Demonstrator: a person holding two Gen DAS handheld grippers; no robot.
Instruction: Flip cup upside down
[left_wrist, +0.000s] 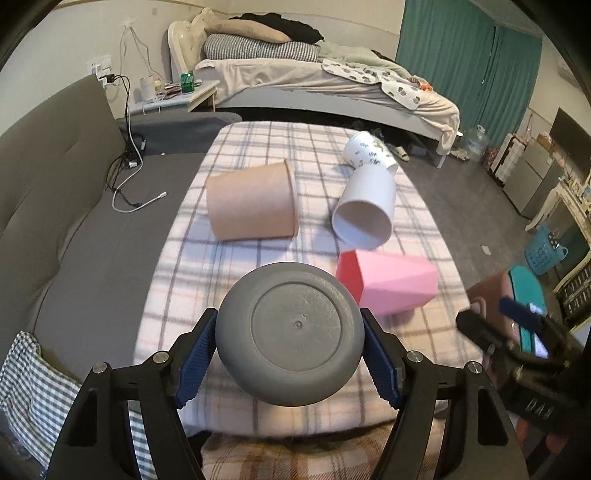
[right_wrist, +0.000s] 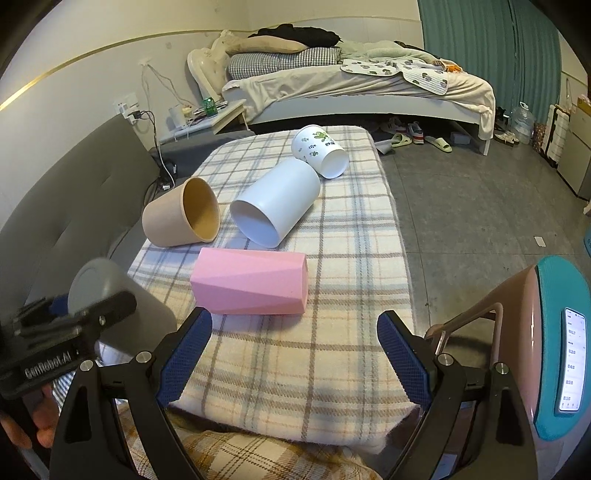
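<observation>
My left gripper (left_wrist: 288, 354) is shut on a grey cup (left_wrist: 291, 336), held above the near end of the plaid-covered table with its base facing the camera. The grey cup also shows in the right wrist view (right_wrist: 110, 295) at lower left, lying tilted in the left gripper (right_wrist: 74, 325). My right gripper (right_wrist: 293, 354) is open and empty over the table's near edge, just in front of a pink faceted cup (right_wrist: 251, 286) lying on its side. The pink cup also shows in the left wrist view (left_wrist: 391, 282).
On the plaid cloth (right_wrist: 351, 258) lie a tan cup (right_wrist: 181, 212), a white cup (right_wrist: 275, 203) and a white leaf-printed cup (right_wrist: 319, 151), all on their sides. A grey sofa (left_wrist: 74, 221) is left. A pink and teal stool (right_wrist: 546, 350) with a phone is right.
</observation>
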